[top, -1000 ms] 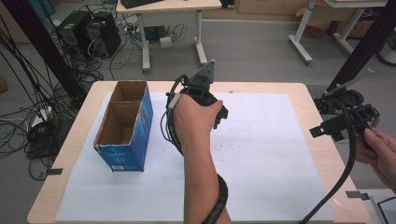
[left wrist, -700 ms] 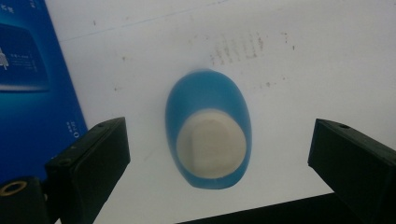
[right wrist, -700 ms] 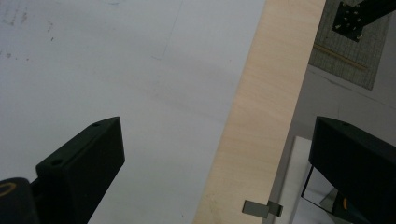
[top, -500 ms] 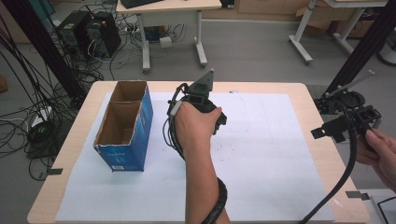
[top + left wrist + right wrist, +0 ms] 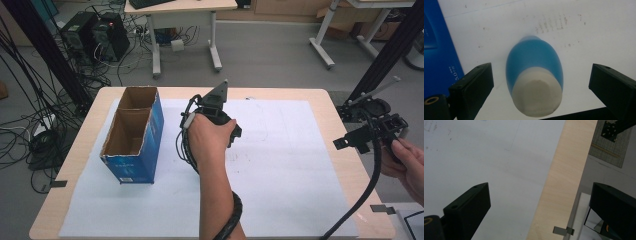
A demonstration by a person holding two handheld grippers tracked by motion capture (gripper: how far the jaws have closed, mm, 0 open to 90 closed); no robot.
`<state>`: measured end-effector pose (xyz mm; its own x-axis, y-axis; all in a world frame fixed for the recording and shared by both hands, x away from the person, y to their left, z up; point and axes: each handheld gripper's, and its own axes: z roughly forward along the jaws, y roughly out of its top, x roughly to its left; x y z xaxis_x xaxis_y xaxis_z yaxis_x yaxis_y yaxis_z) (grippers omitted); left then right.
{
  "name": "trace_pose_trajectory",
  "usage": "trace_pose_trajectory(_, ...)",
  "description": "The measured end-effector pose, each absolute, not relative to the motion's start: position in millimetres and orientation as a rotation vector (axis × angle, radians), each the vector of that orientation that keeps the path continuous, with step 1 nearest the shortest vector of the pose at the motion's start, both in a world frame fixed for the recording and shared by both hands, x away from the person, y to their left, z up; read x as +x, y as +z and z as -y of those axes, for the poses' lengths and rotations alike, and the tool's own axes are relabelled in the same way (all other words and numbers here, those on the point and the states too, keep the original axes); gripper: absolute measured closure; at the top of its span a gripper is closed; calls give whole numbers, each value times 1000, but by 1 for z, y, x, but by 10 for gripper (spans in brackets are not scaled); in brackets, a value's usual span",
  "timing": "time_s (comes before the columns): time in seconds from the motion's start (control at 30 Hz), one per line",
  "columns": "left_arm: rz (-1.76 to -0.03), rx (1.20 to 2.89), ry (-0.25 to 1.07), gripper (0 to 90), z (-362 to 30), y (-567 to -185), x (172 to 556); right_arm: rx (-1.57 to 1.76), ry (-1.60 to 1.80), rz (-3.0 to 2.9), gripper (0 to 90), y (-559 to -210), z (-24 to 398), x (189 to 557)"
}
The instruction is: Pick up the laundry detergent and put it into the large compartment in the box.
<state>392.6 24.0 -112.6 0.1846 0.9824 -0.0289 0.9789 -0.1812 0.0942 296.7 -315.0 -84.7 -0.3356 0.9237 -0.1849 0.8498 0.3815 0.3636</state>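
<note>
L gripper [image 5: 539,82] over blue bottle [image 5: 534,75] on white paper beside blue box [image 5: 132,135], jaws wide, not touching. Step: pre-grasp. Next: lower, clamp bottle body. R gripper [image 5: 539,212] released, idle at table edge [image 5: 559,182].

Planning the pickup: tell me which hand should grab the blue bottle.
Left. The left gripper hangs open right above the blue bottle, straddling it. The right gripper sits at the table's right edge, far off.
</note>
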Motion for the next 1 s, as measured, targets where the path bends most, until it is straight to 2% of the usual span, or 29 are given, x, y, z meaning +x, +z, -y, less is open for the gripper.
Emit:
trace_pose_trajectory(0.27, -1954, 2349, 58, 99, -22, -118, 395, 1536, 284, -2291, 35, -84, 314, 297)
trace_pose_trajectory(0.3, -1954, 2357, 56, 131, -22, -118, 397, 1535, 284, -2292, 35, -85, 314, 297)
trace_pose_trajectory(0.77, -1979, 2362, 79, 273, -18, -122, 398, 1554, 283, -2282, 35, -85, 315, 300)
trace_pose_trajectory(0.9, -1986, 2342, 92, 361, -20, -122, 396, 1562, 284, -2272, 35, -84, 315, 300)
trace_pose_trajectory(1.0, -1990, 2339, 87, 370, -21, -122, 396, 1560, 282, -2274, 35, -84, 314, 301)
